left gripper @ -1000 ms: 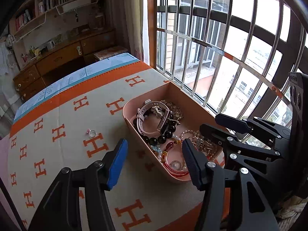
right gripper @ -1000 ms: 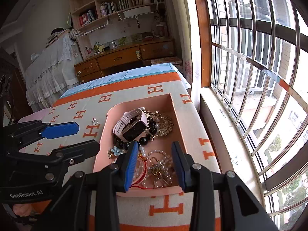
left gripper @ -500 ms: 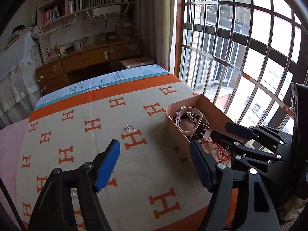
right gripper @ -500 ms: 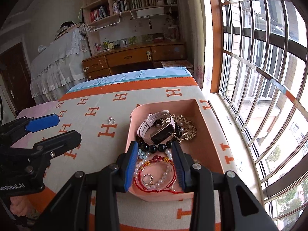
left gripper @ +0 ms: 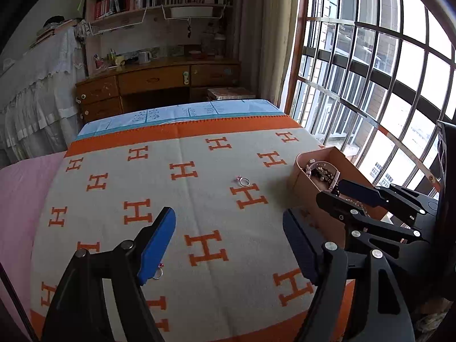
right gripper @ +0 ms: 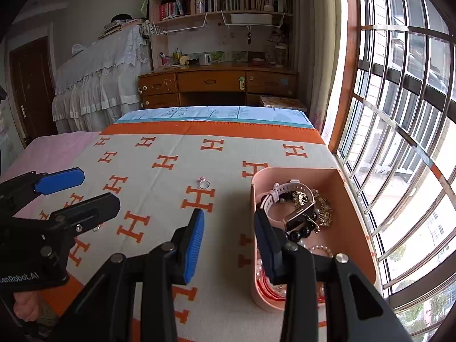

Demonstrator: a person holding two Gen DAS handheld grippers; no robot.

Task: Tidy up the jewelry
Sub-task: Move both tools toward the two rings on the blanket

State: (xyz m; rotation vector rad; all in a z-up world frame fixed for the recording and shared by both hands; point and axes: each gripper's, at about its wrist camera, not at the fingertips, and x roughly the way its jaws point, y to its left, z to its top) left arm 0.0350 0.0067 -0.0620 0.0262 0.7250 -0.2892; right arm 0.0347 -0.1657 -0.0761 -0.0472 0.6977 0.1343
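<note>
Both tongs are empty, the left tongs (left gripper: 228,245) opening and the right tongs (right gripper: 228,245) part open, so next a ring (left gripper: 244,181) mid-bed must go into the pink box (right gripper: 359,228) by the window edge.

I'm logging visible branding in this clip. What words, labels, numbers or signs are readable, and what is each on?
"enRobot.AI", first letter cut off by the picture edge: on the body of the left gripper, in the right wrist view.
"H", repeated in orange: woven pattern on the blanket.
Book spines on the shelf: too small to read.
Pink tray and the jewelry in it: no readable text.
</note>
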